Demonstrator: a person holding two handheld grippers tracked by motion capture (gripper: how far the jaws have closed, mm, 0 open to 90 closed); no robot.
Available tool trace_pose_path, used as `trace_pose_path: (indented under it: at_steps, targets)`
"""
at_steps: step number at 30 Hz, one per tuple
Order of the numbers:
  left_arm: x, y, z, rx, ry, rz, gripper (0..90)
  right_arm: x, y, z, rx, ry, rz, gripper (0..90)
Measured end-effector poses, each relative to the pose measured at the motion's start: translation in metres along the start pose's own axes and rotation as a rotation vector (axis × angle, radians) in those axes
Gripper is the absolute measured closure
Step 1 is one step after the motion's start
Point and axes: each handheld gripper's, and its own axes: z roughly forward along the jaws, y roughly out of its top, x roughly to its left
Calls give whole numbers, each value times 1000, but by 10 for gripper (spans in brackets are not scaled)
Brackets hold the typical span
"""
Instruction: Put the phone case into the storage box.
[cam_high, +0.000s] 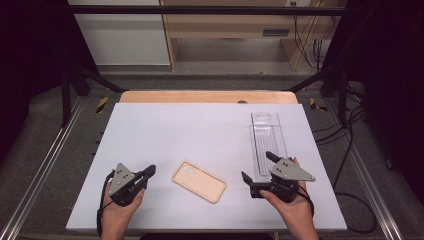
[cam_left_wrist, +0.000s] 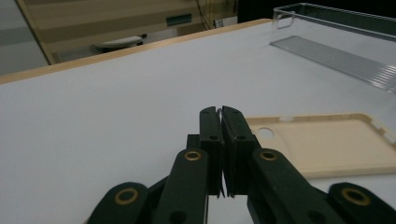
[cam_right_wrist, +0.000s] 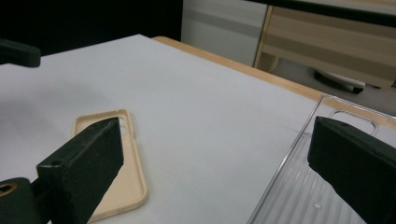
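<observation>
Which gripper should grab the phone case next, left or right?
Probably right: the right gripper has its jaws wide open, beside the phone case. The left gripper is equally close but shut.

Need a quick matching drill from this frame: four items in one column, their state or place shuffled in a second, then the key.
Items
1. left hand-held gripper
2. right hand-held gripper
3. phone case
4. clear tray

States
A. transparent, long, at the table's right side
B. jaws wide apart
C. beige, lying hollow side up between the two grippers
D. jaws closed together, nothing between them

Pairs: 1-D, 2-B, 3-C, 4-A
</observation>
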Motion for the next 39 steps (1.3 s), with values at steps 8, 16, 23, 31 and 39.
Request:
trace_pose_path:
  at_steps: [8,16,23,31,39]
  targets:
    - [21,-3,-5,-76,92,-54,586,18,2,15,93,67,-48,43]
    - [24,-3,0,-91,104,-61,202,38,1,33,193,141,-83,43]
    - [24,-4,2,-87,94,-64,111,53,-3,52,283,178,-116,49]
    - [24,-5,5,-83,81,-70,97,61,-7,68,361,223,-137,50]
    - [23,-5,5,-81,77,-69,97,64,-10,75,400,237,-144,51]
